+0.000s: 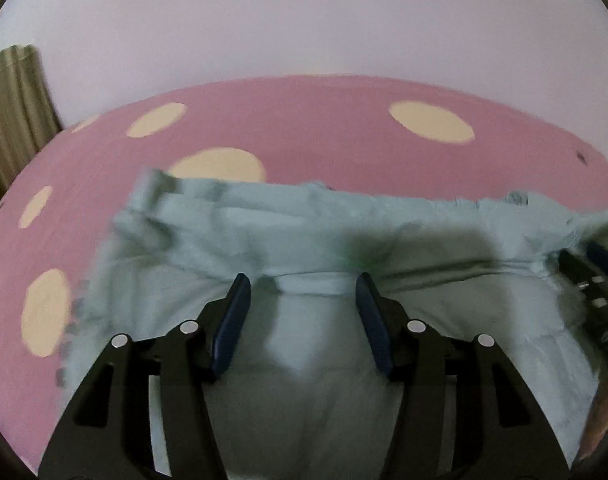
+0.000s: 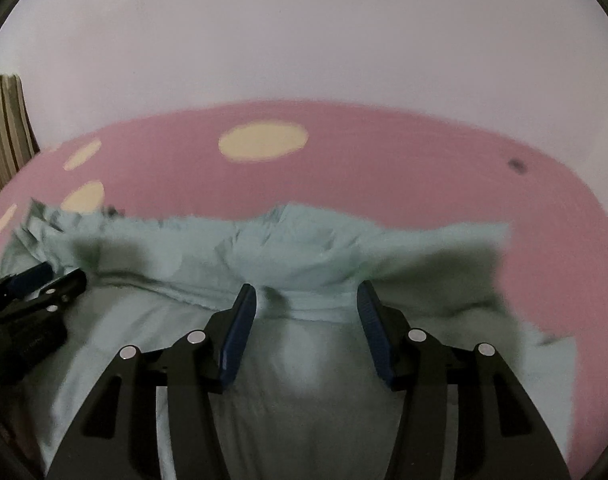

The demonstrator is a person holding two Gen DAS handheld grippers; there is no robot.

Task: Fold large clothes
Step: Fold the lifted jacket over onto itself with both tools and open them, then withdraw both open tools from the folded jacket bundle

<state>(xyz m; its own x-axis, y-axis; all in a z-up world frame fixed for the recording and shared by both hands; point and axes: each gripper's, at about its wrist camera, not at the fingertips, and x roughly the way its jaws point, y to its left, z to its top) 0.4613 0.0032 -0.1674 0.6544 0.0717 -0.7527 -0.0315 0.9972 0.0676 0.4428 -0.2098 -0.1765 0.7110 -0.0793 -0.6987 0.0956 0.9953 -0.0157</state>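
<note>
A large pale teal garment (image 1: 304, 224) lies spread on a pink bed sheet (image 1: 304, 120) with cream dots. In the left wrist view my left gripper (image 1: 304, 292) stands over a folded edge of it. A narrow ridge of cloth rises between the blue pads (image 1: 233, 320) with a gap on the left side, so the jaws are open. In the right wrist view my right gripper (image 2: 306, 300) holds a bunched fold of the garment (image 2: 304, 248), which fills the space from pad to pad. Each gripper shows at the other's view edge: right gripper (image 1: 592, 276), left gripper (image 2: 31, 284).
The pink sheet (image 2: 384, 160) runs to a pale wall (image 1: 304, 20) behind the bed. A striped olive curtain (image 1: 11, 96) hangs at the far left. A small dark spot (image 2: 518, 165) marks the sheet at the right.
</note>
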